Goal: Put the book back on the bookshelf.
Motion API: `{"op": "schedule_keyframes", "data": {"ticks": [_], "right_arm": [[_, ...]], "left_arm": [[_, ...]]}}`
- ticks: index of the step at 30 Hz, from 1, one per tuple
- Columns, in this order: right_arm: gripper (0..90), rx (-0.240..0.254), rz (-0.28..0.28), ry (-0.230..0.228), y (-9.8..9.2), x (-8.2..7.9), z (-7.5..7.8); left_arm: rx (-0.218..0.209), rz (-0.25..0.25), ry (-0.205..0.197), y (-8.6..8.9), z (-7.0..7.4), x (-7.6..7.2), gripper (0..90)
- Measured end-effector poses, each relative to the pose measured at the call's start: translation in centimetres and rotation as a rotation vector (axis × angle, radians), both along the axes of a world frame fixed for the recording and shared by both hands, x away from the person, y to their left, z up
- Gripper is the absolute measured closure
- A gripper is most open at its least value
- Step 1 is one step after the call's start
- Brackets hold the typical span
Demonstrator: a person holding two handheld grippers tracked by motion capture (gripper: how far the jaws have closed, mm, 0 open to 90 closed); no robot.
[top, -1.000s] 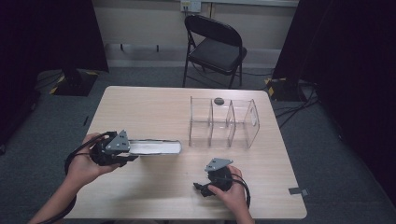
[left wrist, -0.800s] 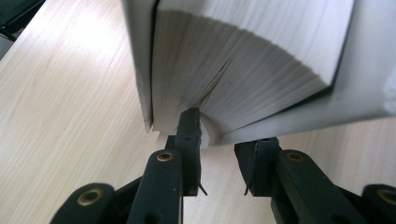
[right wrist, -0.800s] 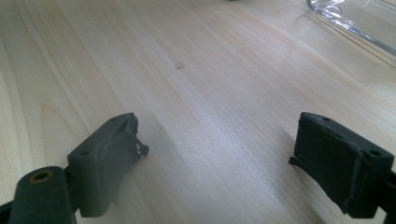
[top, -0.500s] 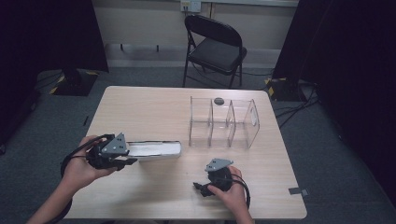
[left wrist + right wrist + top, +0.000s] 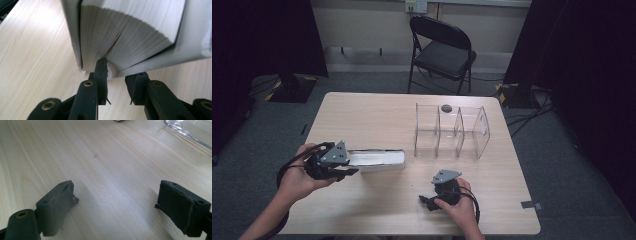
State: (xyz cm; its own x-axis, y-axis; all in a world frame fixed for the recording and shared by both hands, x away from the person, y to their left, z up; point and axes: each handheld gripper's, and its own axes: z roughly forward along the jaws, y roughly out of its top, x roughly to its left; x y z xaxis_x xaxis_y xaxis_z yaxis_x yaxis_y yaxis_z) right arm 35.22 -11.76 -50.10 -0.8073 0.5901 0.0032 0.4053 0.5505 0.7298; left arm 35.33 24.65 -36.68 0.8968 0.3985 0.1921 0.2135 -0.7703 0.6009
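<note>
A thick white book (image 5: 377,159) lies flat on the wooden table (image 5: 377,115), at its left front. My left gripper (image 5: 348,171) is at the book's left end. In the left gripper view, one fingertip (image 5: 101,65) is wedged in among the fanned pages (image 5: 125,32). The other jaw sits outside the cover, so the gripper (image 5: 118,75) is shut on the lower pages and cover at a corner. My right gripper (image 5: 426,202) rests low over bare table near the front edge. Its jaws (image 5: 116,195) are wide open with nothing between them.
A clear plastic organiser (image 5: 452,131) with upright dividers stands right of the book, and its edge (image 5: 190,127) shows in the right gripper view. A small dark round object (image 5: 446,107) lies behind it. A black folding chair (image 5: 442,47) stands beyond the table.
</note>
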Motion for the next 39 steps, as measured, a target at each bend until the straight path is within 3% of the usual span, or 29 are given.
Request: {"op": "schedule_keyframes", "data": {"ticks": [8, 17, 21, 29, 34, 39], "right_arm": [[12.2, 0.0, 0.002, -0.002, 0.0, 0.0, 0.0], [12.1, -0.001, 0.0, -0.002, 0.0, 0.0, 0.0], [11.6, -0.001, 0.0, -0.005, 0.1, 0.1, 0.0], [11.6, -0.001, 0.001, -0.004, 0.1, 0.1, 0.0], [11.6, -0.001, 0.002, -0.004, 0.1, 0.1, 0.0], [11.7, -0.001, 0.001, -0.004, 0.1, 0.1, 0.0]], "left_arm": [[0.005, -0.008, 0.042, 0.0, 0.7, -0.9, 72.2], [-0.012, -0.003, 0.093, 0.7, 0.9, 0.3, 72.1], [-0.048, 0.011, 0.087, 1.1, 0.8, 1.0, 72.2], [-0.051, 0.03, 0.078, 1.4, 0.9, 1.7, 72.5], [-0.078, 0.041, 0.073, 1.6, 0.8, 2.0, 72.6], [-0.067, 0.053, 0.066, 1.4, 0.8, 2.1, 73.0]]}}
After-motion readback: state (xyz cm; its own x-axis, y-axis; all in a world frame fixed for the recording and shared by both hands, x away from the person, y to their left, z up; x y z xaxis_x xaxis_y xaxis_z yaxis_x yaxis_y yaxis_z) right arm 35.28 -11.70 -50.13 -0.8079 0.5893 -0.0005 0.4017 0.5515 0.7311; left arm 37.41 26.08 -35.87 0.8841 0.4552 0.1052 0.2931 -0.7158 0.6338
